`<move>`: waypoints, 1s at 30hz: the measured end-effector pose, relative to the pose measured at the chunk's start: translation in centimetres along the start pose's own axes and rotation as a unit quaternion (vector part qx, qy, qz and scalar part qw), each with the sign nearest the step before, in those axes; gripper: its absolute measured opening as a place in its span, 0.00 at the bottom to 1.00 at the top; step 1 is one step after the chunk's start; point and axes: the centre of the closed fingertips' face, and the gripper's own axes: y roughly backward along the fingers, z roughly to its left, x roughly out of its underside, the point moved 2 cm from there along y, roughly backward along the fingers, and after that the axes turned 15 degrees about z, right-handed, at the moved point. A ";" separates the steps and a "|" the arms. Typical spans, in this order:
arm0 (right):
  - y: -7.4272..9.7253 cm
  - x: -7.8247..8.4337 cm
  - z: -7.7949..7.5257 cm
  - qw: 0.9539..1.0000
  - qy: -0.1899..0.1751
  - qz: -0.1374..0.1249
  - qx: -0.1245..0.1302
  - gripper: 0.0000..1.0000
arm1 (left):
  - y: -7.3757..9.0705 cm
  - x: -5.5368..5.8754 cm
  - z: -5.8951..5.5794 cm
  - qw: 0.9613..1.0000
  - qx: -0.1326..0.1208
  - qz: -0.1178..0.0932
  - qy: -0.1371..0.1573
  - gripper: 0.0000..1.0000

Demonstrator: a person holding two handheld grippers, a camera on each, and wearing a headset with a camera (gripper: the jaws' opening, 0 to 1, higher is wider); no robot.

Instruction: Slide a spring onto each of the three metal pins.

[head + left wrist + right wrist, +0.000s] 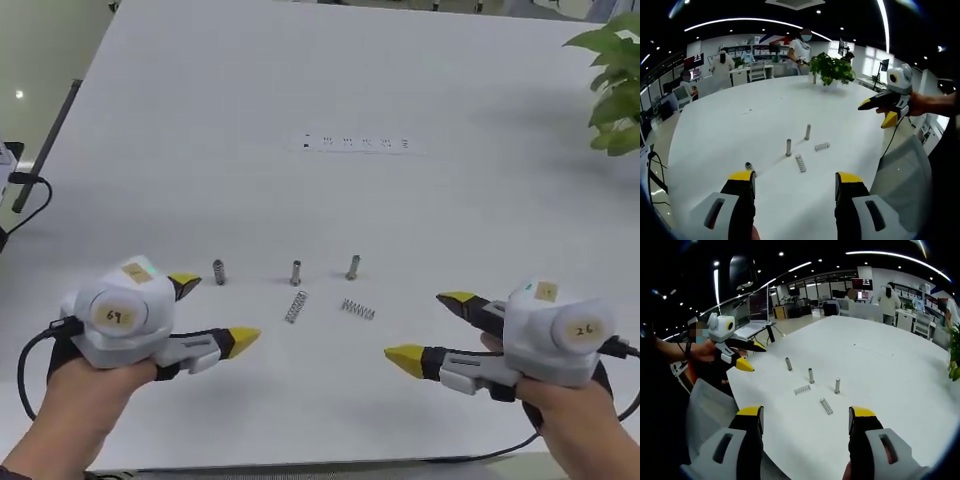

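1. My left gripper (215, 310) sits low over the near left of the white table (400, 80). Its jaws are spread wide with nothing between them, and the yellow tips point in toward the middle of the table
2. In the left gripper view those two jaws rise either side of the row of pins, and the left pin (219, 271) stands just off the tip of one jaw
3. That left pin is upright and is the leftmost of three in a row. It looks thicker and more ribbed than the other two, as though a spring is round it, but I cannot tell for sure
4. The middle pin (296, 272) stands upright and looks like bare metal
5. The left spring (296, 306) lies flat and slanted on the table, just on my side of the middle pin and apart from it
6. The right spring (357, 309) also lies flat, on my side of the right pin (353, 266), touching neither that pin nor the other spring
7. The right pin is upright and looks bare
8. My right gripper (430, 327) is over the near right of the table. Its jaws are just as wide open and hold nothing, and its tips point in toward the springs but are well apart from them
9. Farther back, a socket strip (355, 143) is set in the tabletop beyond the pins, and a green plant (612, 85) shows at the far right edge
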 end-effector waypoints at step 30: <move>0.1 0.7 0.7 1.000 0.006 0.013 0.000 0.69 | -7.6 0.5 -1.3 0.998 0.052 0.045 -0.007 0.54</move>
